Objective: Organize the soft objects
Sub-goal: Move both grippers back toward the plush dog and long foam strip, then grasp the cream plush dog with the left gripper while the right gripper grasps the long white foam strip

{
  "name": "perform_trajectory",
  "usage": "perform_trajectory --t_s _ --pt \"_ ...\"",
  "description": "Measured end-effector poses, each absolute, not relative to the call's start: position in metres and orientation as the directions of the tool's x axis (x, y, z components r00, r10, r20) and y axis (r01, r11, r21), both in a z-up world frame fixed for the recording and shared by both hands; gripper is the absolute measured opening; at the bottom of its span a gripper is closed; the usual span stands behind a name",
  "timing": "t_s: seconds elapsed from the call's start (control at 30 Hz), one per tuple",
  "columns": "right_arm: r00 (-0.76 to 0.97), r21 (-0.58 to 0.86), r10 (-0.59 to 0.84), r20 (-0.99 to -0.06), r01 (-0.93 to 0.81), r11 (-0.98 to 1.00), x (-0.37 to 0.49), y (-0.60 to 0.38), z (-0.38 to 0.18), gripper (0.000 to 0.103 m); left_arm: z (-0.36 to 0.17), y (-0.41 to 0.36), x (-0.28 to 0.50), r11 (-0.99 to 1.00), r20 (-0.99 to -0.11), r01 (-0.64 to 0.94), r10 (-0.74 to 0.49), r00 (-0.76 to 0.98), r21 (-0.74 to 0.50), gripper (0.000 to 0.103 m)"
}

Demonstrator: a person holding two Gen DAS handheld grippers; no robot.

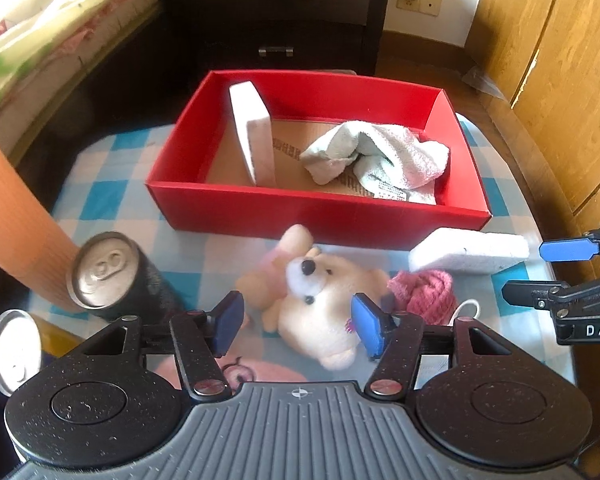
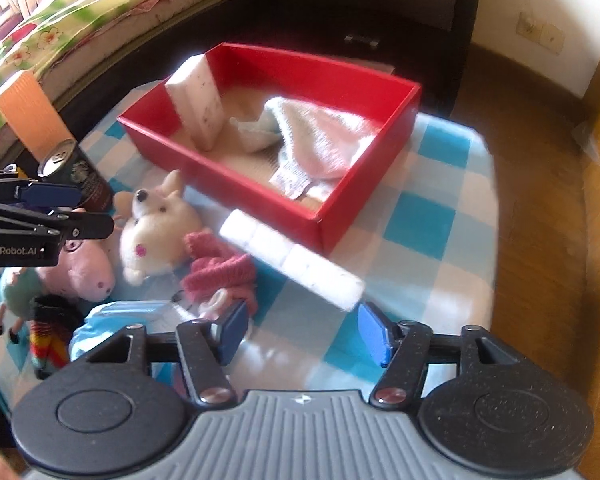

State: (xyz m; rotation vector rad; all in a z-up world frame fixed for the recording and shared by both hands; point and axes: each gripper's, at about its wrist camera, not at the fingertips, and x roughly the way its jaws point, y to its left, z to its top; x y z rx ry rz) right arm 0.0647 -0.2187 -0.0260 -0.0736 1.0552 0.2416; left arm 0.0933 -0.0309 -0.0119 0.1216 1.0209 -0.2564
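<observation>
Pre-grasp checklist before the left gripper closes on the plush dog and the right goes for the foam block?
1. Left gripper open: ok.
2. Plush dog between the left fingers: ok; pads not pressing yet.
3. Right gripper open: ok.
4. Foam block lined up with right gripper: not ok; only its near end sits by one finger.
5. Room in red box: ok; towel and upright foam leave floor bare.
6. Can clear of left gripper: ok, close though.
7. Pink yarn touching dog: cannot tell.

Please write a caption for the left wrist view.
Open left gripper above a plush bear, before a red box.
</observation>
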Motion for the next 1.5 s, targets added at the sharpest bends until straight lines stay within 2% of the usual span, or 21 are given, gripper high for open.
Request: perform_trajectory --t_s 0.27,0.47,0.8,0.9,0.97,1.07,1.2,1.5 --pt "0.491 0.011 0.14 -0.86 -0.257 0.966 0.088 -0.215 -0.03 0.05 -0.04 -0.049 0.12 0.968 -0.892 0.225 -0.196 0.407 -0.11 0.065" --pt "0.467 0.01 0.15 -0.871 -0.289 0.957 0.103 -0.209 -0.043 0.051 -0.059 -0.054 0.125 0.978 -0.914 0.193 -0.15 0.378 -0.081 0.078" --pt "0.444 0.032 0.158 -0.882 -0.277 0.96 0.11 -0.204 -0.07 0.051 -0.078 -0.054 0.139 0.991 -0.914 0.121 -0.108 0.392 -0.065 0.077" --pt "0.453 0.052 0.174 -0.875 -0.269 0.962 0.11 -0.206 -0.071 0.044 -0.078 -0.051 0.141 0.991 -0.91 0.118 -0.104 0.4 -0.061 0.071" --pt "0.443 0.069 0.186 -0.877 -0.266 0.961 0.11 -0.206 -0.071 0.03 -0.077 -0.051 0.14 0.991 -0.91 0.126 -0.097 0.402 -0.05 0.067" --pt "0.444 0.064 0.183 -0.877 -0.27 0.961 0.108 -0.203 -0.071 0.024 -0.076 -0.052 0.137 0.99 -0.907 0.134 -0.085 0.412 -0.031 0.065" --pt "0.446 0.081 0.195 -0.873 -0.261 0.962 0.101 -0.201 -0.07 0.018 -0.076 -0.053 0.13 0.986 -0.905 0.167 -0.078 0.419 -0.008 0.062" --pt "0.444 0.11 0.211 -0.871 -0.242 0.964 0.084 -0.197 -0.066 0.008 -0.071 -0.04 0.113 0.983 -0.912 0.177 -0.109 0.396 -0.041 0.061"
